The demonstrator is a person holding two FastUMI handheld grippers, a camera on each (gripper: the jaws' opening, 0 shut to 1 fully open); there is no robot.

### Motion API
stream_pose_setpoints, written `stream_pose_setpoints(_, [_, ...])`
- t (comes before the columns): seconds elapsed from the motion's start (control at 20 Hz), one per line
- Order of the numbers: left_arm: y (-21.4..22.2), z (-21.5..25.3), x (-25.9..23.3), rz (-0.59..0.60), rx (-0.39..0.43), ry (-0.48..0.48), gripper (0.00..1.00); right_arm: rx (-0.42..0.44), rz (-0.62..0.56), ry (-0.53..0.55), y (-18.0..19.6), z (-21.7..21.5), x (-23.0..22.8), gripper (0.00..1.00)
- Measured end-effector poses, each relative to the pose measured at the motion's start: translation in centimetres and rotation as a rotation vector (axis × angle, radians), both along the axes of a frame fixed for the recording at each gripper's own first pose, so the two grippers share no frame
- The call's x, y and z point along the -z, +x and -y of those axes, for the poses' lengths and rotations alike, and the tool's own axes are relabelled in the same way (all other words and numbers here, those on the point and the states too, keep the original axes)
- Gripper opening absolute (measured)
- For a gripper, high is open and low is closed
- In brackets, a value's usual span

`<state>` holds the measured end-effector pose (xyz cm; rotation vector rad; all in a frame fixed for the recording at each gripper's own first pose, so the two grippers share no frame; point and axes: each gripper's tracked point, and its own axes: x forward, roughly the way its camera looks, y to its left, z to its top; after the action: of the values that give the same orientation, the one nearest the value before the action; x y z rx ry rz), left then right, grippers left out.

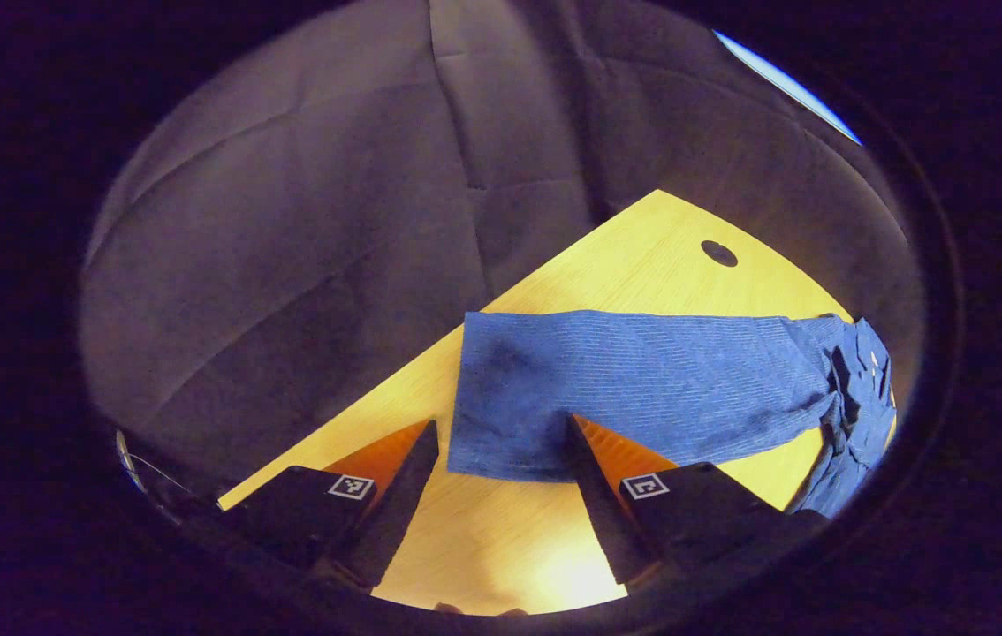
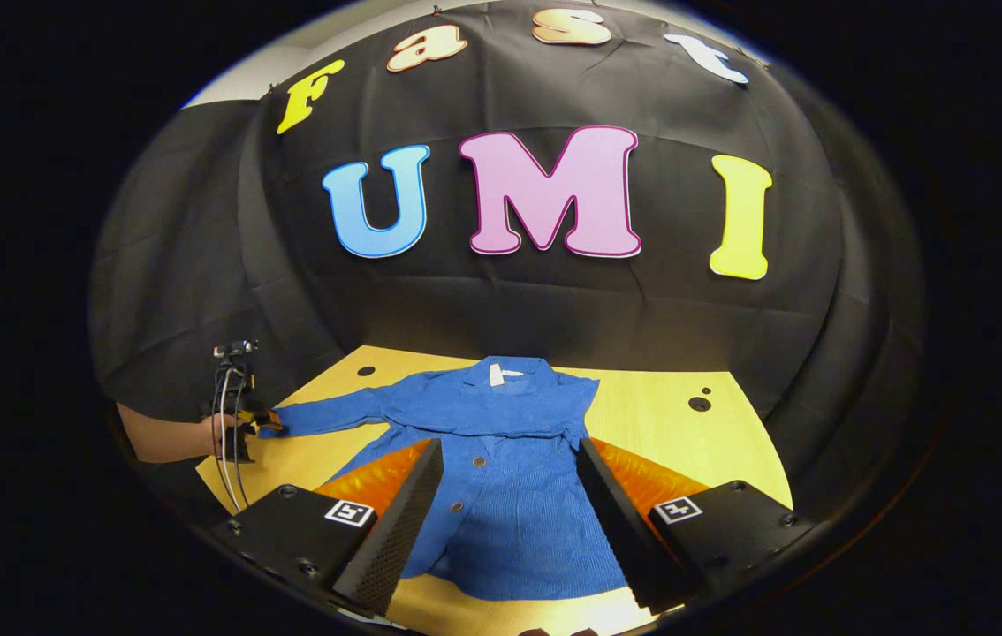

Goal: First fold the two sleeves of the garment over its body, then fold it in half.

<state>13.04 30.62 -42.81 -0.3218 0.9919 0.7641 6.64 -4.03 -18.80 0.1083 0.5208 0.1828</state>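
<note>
A blue button-up jacket [image 2: 510, 521] lies flat on the wooden table [image 2: 660, 415], collar at the far side. One sleeve [image 2: 324, 413] stretches out to the left; the other seems to lie folded across the chest. In the right gripper view, my right gripper [image 2: 510, 481] hovers open over the jacket's lower front, holding nothing. Farther off, a hand holds my left gripper [image 2: 246, 422] at the cuff of the stretched sleeve. In the left gripper view, that sleeve [image 1: 642, 380] runs to the right, and my left gripper [image 1: 501, 446] stands open with the cuff edge between its fingers.
The table [image 1: 501, 539] has a corner near the sleeve and round cable holes [image 2: 699, 404] at the back. Black cloth walls surround the table closely. Cables [image 2: 227, 442] hang from the far gripper at the table's left edge.
</note>
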Motion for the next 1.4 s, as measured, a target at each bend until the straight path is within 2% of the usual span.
stream_pose_setpoints(0.05, [0.6,-0.1,-0.4,0.032,-0.012,-0.012,0.84,0.007,-0.004,-0.005,-0.2,0.1,0.2,0.98])
stream_pose_setpoints(0.15, [0.2,-0.3,-0.5,0.02,-0.008,-0.03,0.84,0.016,-0.019,-0.012,-0.8,0.2,0.9,0.98])
stream_pose_setpoints(0.3, [1.0,0.8,-0.1,0.009,0.037,-0.054,0.71,0.015,-0.052,-0.011,-1.7,0.4,2.1,0.98])
stream_pose_setpoints(0.35, [1.3,1.3,0.0,0.01,0.046,-0.061,0.63,0.023,-0.055,-0.012,-1.8,0.8,2.2,0.98])
stream_pose_setpoints(0.5, [2.3,2.7,0.6,-0.008,0.112,-0.049,0.19,0.039,-0.08,0.002,-2.7,1.5,2.7,0.98])
stream_pose_setpoints(0.6, [2.0,2.5,-0.1,-0.016,0.15,-0.028,0.12,0.045,-0.088,-0.01,-3.2,2.4,3.3,0.98])
stream_pose_setpoints(0.65, [1.6,2.5,-0.9,-0.012,0.16,-0.021,0.04,0.05,-0.093,-0.017,-3.4,2.9,3.7,0.98])
stream_pose_setpoints(0.75, [1.7,2.7,-1.1,0.007,0.147,-0.023,0.04,0.058,-0.108,-0.019,-3.9,3.6,4.2,0.98])
stream_pose_setpoints(0.8, [1.6,2.7,-0.5,0.014,0.137,-0.026,0.0,0.065,-0.112,-0.023,-4.1,4.0,4.4,0.98])
stream_pose_setpoints(1.0, [1.5,3.3,-1.2,0.022,0.125,-0.029,0.0,0.09,-0.103,-0.028,-4.1,5.7,4.5,0.98])
stream_pose_setpoints(1.15, [3.2,4.3,-4.3,0.112,0.125,0.001,0.0,0.105,-0.09,-0.015,-4.0,6.1,4.5,0.98])
stream_pose_setpoints(1.25, [5.3,6.3,-7.1,0.185,0.149,-0.001,0.0,0.09,-0.109,-0.003,-4.2,5.9,5.2,0.98])
stream_pose_setpoints(1.4, [9.6,11.0,-11.1,0.302,0.247,-0.002,0.0,0.073,-0.115,0.0,-4.1,6.1,5.7,0.98])
